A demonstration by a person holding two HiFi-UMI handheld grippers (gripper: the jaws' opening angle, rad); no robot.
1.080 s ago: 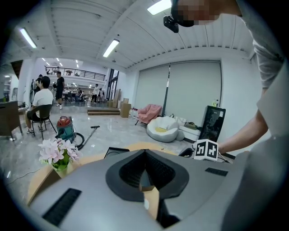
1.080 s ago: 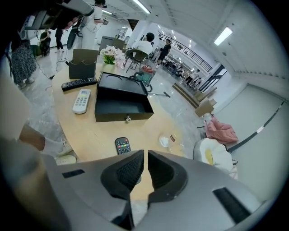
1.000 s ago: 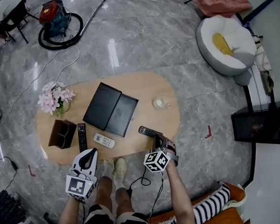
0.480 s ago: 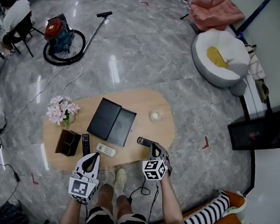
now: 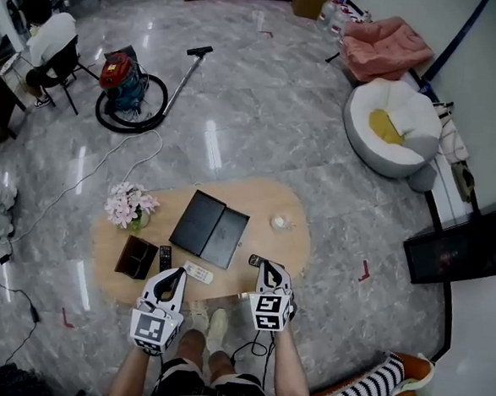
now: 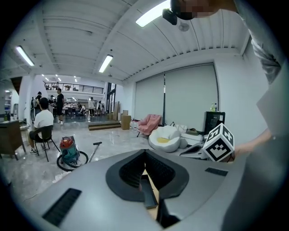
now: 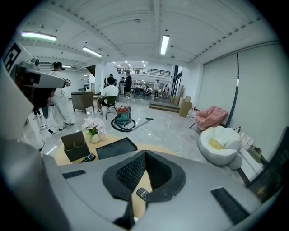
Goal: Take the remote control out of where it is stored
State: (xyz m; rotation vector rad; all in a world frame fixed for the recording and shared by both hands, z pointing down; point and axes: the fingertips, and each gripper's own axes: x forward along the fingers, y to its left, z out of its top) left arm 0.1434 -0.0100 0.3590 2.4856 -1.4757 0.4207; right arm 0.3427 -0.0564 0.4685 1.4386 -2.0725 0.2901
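Over the near edge of the desk (image 5: 265, 201), left tongs (image 5: 174, 274) and right tongs (image 5: 270, 271) hang closed, empty, tilted downward; open floor (image 5: 261, 126) all around.

— What was seen beyond the oval wooden table (image 5: 258, 200)?
— A red-and-teal vacuum cleaner (image 5: 123, 79) was seen far behind it, and a white beanbag (image 5: 411, 107) was set well apart at the right.
— And upon it?
— Pink flowers (image 5: 130, 203) were placed near an opened black case (image 5: 209, 228).

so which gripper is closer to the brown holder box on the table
Left. The left gripper sits just right of the brown holder box; the right gripper is much farther right, past the white remote.
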